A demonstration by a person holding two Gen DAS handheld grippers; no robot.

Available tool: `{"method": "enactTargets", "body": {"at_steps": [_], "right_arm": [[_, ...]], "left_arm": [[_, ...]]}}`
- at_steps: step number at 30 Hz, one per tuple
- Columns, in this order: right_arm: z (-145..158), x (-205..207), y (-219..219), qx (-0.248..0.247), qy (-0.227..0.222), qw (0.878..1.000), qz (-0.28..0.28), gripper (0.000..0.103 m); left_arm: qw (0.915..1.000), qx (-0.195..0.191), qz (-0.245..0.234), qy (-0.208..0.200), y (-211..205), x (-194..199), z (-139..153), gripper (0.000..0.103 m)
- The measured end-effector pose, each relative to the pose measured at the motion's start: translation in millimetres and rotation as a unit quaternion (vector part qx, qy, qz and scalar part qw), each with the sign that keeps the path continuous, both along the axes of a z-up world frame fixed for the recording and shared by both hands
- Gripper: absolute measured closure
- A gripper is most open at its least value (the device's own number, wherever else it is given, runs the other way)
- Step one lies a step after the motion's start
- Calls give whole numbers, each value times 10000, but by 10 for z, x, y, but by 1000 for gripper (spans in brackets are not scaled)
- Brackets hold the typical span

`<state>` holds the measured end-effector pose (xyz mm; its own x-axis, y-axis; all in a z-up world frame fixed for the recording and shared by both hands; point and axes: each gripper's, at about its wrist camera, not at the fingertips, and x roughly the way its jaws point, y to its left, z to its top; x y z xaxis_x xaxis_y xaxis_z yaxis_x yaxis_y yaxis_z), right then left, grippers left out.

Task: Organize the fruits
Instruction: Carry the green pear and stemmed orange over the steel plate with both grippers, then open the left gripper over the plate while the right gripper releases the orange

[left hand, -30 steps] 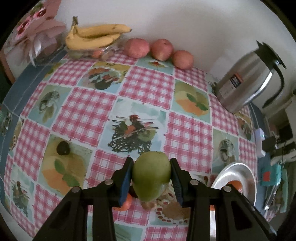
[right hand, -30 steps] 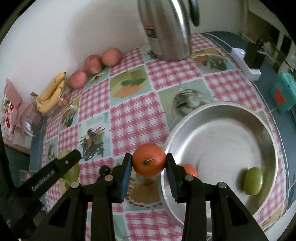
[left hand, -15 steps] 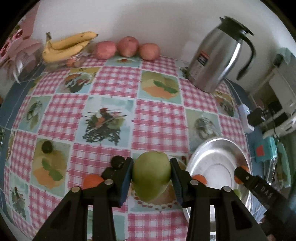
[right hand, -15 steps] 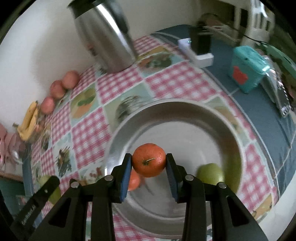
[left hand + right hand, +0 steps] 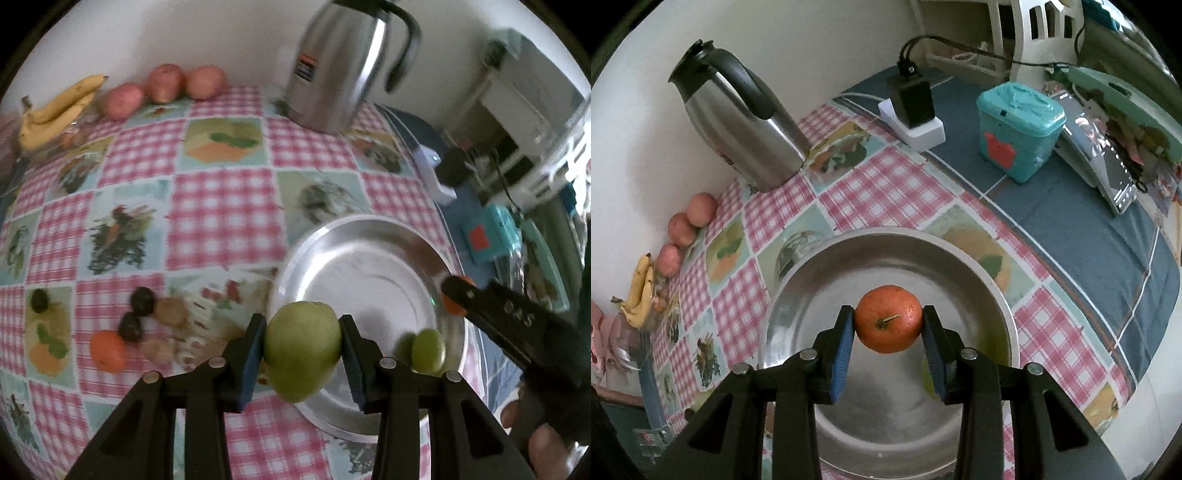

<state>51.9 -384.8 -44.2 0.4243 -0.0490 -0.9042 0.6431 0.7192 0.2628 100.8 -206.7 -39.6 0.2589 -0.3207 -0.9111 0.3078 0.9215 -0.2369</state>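
My left gripper (image 5: 303,352) has its jaws closed on a green apple (image 5: 302,350), hanging over the metal bowl (image 5: 369,236) at its 7 o'clock rim. My right gripper (image 5: 888,325) pinches an orange (image 5: 888,323) snugly over the bowl's centre. A small green fruit (image 5: 428,350) already lies in the bowl at about 5 o'clock in the left view. Risk: the apple sits above the rim, so releasing here could bounce it onto the surface. Both round fruits could roll, knock the green one, or my grippers could collide over the bowl.
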Motion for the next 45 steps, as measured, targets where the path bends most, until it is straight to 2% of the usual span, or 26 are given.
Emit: {"method": "enactTargets", "body": {"at_steps": [8, 14, 23, 38, 45], "right_arm": [[-123, 33, 31, 174, 144, 9997, 49, 65], [-228, 68, 65, 298, 274, 9991, 81, 65], [-335, 93, 102, 479, 389, 9980, 119, 64], [-452, 121, 143, 599, 594, 9963, 153, 64], [-437, 124, 137, 591, 581, 9965, 115, 64]], "left_arm": [[9987, 235, -311, 316, -213, -59, -256, 60], [9973, 238, -371, 583, -244, -67, -395, 60], [9963, 268, -375, 730, -257, -70, -491, 60], [9960, 256, -391, 760, -283, -44, -552, 59], [9971, 218, -393, 622, -248, -44, -462, 57]]}}
